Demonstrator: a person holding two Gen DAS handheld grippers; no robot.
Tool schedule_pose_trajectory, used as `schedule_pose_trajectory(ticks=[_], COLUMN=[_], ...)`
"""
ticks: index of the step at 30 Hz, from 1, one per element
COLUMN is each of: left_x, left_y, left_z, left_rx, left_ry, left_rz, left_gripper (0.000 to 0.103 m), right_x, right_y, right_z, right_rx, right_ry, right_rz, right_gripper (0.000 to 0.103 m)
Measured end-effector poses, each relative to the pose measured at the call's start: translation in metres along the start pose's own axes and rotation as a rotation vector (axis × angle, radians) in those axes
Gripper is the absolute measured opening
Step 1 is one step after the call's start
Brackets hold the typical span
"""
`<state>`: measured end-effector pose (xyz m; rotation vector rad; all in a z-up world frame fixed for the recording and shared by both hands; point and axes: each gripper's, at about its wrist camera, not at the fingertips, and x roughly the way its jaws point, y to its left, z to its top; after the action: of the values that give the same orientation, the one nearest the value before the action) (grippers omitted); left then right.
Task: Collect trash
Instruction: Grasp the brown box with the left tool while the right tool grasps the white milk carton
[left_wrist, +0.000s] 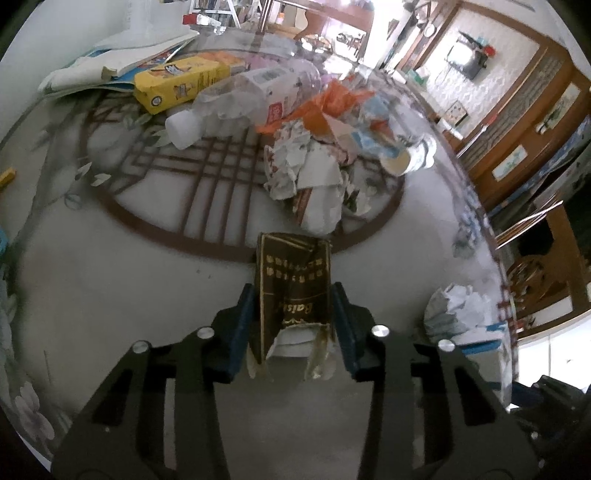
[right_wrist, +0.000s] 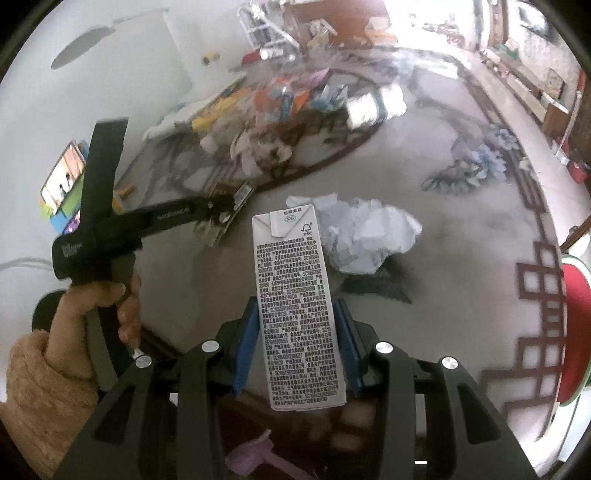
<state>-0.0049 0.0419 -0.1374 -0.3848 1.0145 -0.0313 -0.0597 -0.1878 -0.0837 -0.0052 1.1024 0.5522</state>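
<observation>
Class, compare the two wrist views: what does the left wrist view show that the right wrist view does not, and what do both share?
Left wrist only: the left tongs clamped on a torn brown carton, and a paper cup.
Right wrist only: the right tongs clamped on a white drink carton, and a hand.
Both: the trash pile and a crumpled paper ball on the patterned table.

The far trash pile (right_wrist: 288, 99) in the right wrist view is just smeared colour; can't tell what's what; the red round thing (right_wrist: 574, 332) is chopped by the frame edge; the yellow stick (left_wrist: 7, 177) in the left view is cut off too.
</observation>
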Motion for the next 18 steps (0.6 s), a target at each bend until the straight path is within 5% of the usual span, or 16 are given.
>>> schedule_pose_trajectory(ticks=[18], left_x=[-0.035], left_y=[-0.041], left_z=[0.002], left_rx=[0.11], left_ry=[-0.132], left_rz=[-0.052], left_gripper=[0.039], right_x=[-0.037], right_y=[-0.016], right_z=[0.012], right_rx=[0.093], right_ry=[-0.168], right_rz=[-0.009], right_gripper=[0.039])
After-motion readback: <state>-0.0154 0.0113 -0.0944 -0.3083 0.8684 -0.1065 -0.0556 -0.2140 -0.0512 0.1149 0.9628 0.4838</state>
